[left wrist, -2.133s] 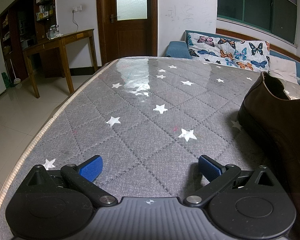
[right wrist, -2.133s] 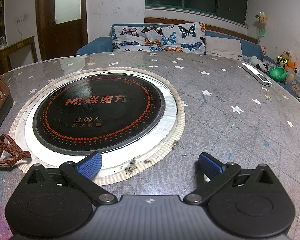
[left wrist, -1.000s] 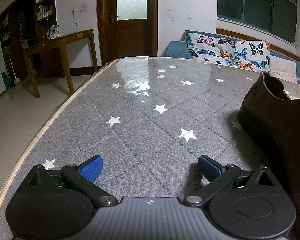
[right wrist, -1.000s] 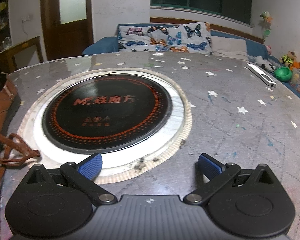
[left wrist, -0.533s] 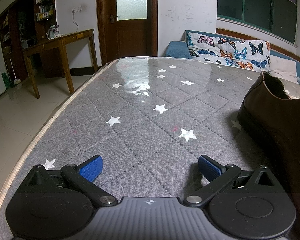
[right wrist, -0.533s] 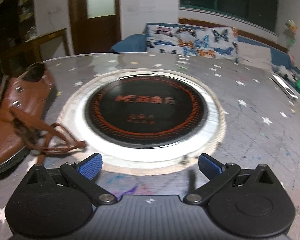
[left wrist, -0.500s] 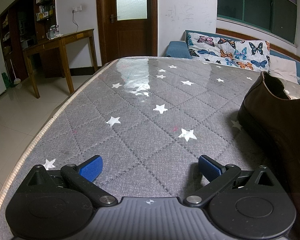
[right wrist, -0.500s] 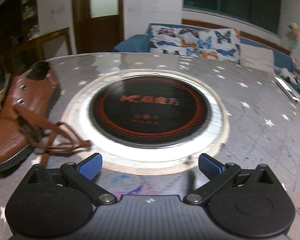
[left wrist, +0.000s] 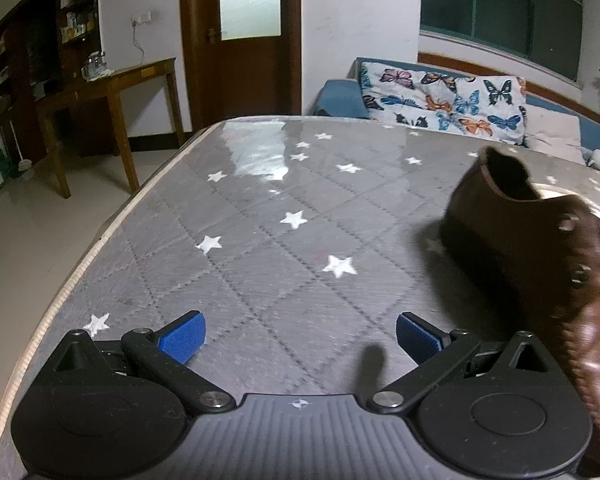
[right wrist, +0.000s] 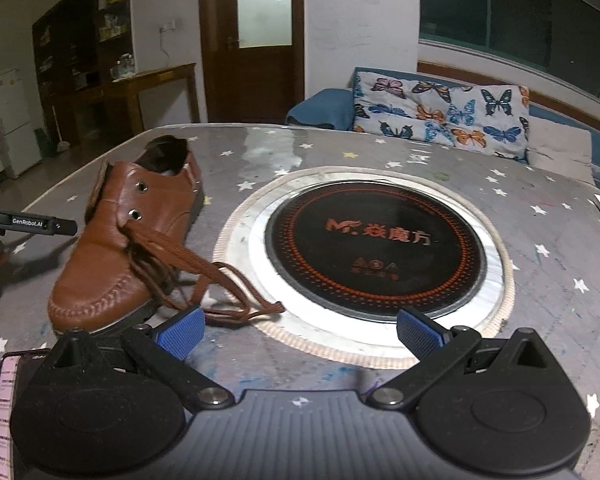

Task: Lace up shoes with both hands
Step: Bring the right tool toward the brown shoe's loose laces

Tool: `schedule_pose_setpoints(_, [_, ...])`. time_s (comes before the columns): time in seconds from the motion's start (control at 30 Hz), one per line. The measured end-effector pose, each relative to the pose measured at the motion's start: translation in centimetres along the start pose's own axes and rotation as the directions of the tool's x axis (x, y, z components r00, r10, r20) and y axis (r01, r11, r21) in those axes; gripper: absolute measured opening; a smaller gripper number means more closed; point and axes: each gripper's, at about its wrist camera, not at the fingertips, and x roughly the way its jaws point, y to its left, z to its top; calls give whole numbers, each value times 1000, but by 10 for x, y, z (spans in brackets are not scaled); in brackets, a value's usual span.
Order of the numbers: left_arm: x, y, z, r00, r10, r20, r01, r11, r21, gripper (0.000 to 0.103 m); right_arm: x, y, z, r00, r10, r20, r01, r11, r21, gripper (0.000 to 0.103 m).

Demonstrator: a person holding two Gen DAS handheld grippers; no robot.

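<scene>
Right wrist view, item one: brown leather shoe [right wrist: 128,240], standing on its sole on the grey star-print table [right wrist: 540,320], toe toward the near edge, heel and mouth toward the far end, just left of the round black hotplate [right wrist: 376,248] set into the tabletop. Two upper eyelets on the visible flank show bare metal with no lace through them. Item two: brown lace [right wrist: 204,272], caught in the lower eyelets, its loose lengths spilling off the shoe's right side onto the table and over the pale ring around the hotplate, one end lying near the right gripper [right wrist: 298,330]. Right gripper: blue pads wide apart, nothing between them, low over the table just short of the lace. Left gripper [left wrist: 298,336]: pads likewise wide apart and empty, over bare table with the shoe [left wrist: 540,264] close on its right; part of it also shows at the left edge of the right wrist view, beside the shoe. Step in hand, as judged: both tools closing in on the shoe, no lace yet held. Next move, as judged: the right gripper pinching a loose end near its tip while the left steadies the shoe or takes the other end, the tip then aimed at an open eyelet. The lace is limp and the eyelets small, so a grip close to the tip matters.
</scene>
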Motion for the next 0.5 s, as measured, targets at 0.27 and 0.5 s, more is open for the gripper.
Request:
schedule_pose_setpoints(0.27, [-26, -12, -7, 999, -36, 3, 35, 999, 37, 103, 9, 8, 1, 999, 29, -31, -30, 999, -29, 92])
schedule_pose_setpoints(0.5, [-40, -29, -10, 997, -70, 11, 69, 993, 93, 103, 19, 19, 11, 998, 60, -30, -62, 996, -60, 78])
